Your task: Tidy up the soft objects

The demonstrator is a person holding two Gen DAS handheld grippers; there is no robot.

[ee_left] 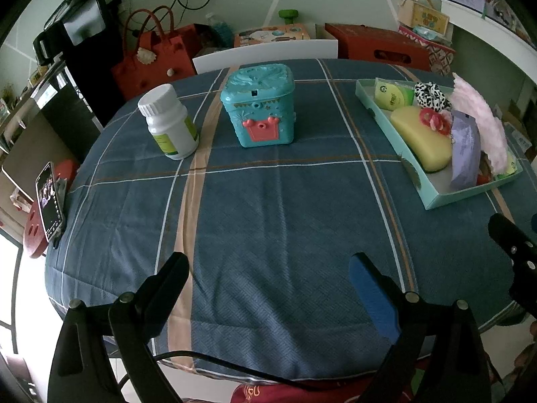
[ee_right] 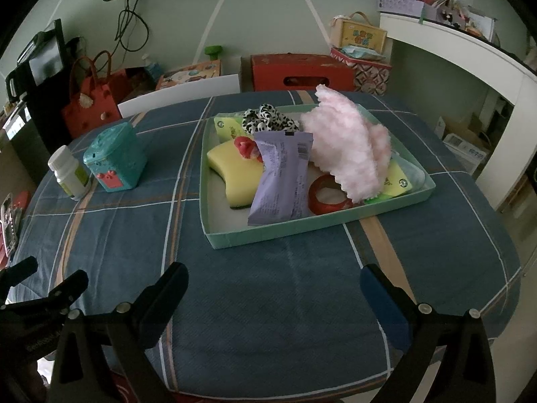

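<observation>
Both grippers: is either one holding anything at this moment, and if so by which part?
Nothing is held. The left gripper and the right gripper are both open over bare tablecloth, short of the tray of soft items.

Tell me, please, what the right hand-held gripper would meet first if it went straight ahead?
Probably the near wall of the green tray; the right hand-held gripper is open over bare tablecloth before it. Its height is unclear, so it might pass over the rim.

Both my feeds look dim and greenish, with soft shadows. Daylight glares at the left view's lower-left edge. Fisheye bends the edges, corners black.
</observation>
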